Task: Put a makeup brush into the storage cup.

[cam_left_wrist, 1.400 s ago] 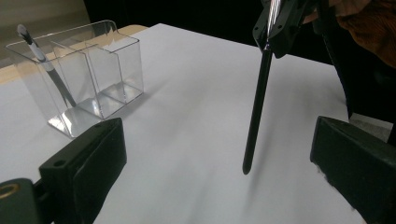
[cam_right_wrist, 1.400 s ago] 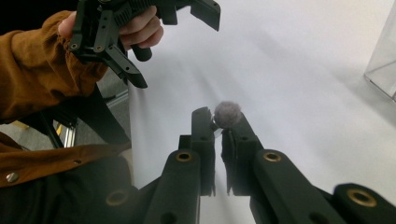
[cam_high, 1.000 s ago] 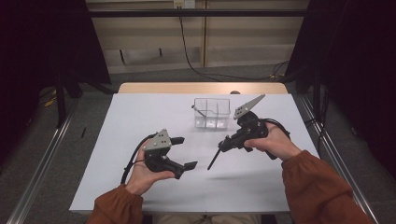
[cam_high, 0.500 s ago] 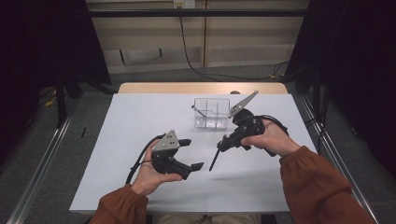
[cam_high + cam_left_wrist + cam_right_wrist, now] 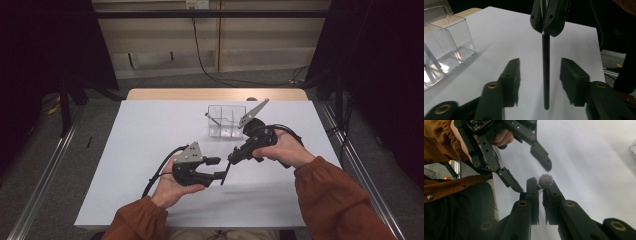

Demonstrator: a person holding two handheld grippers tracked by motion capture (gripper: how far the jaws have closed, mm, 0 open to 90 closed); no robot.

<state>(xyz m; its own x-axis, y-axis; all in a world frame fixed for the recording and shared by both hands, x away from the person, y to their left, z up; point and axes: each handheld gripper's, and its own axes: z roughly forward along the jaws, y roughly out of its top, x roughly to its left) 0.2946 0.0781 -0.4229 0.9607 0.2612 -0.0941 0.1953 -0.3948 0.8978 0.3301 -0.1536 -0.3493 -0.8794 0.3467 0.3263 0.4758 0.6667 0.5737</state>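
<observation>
Since a second ago: left gripper [image 5: 215, 168] shifted right across the table, closer to the right gripper [image 5: 234, 157]; jaws just been closing, the black pen [image 5: 224, 174] now standing between them. Right gripper about where it was.

Left gripper: held in the left hand [image 5: 172, 182], low over the white tabletop [image 5: 150, 130], jaws pointing right in the high view. In the left gripper view, pads [image 5: 512, 75] to either side of the pen shaft [image 5: 546, 72], a visible gap on both sides. Not yet touching; released, half narrowed.

Right gripper: held in the right hand [image 5: 282, 148], pointing down-left toward the left gripper. Jaws clenched on the pen's upper end; in the left gripper view the shaft hanging straight down out of the closed jaw tips [image 5: 548, 17]. In the right gripper view, pads [image 5: 532, 192] pressed nearly together, a rounded grey pen end [image 5: 545, 181] poking out just past them.

Pen: thin, black, roughly upright, lower tip near the tabletop; contact with the surface unclear. Positioned between the two grippers, near the table's middle front.

Clear plastic organizer [image 5: 226, 120]: compartmented, standing farther back on the table, behind the right gripper, apart from both. Another thin dark stick leaning in its left compartment [image 5: 214, 120]. Same box at the left edge of the left gripper view [image 5: 446, 45].

Rust-orange sleeves [image 5: 330, 195] entering from the bottom. Cable [image 5: 157, 172] trailing from the left gripper.
</observation>
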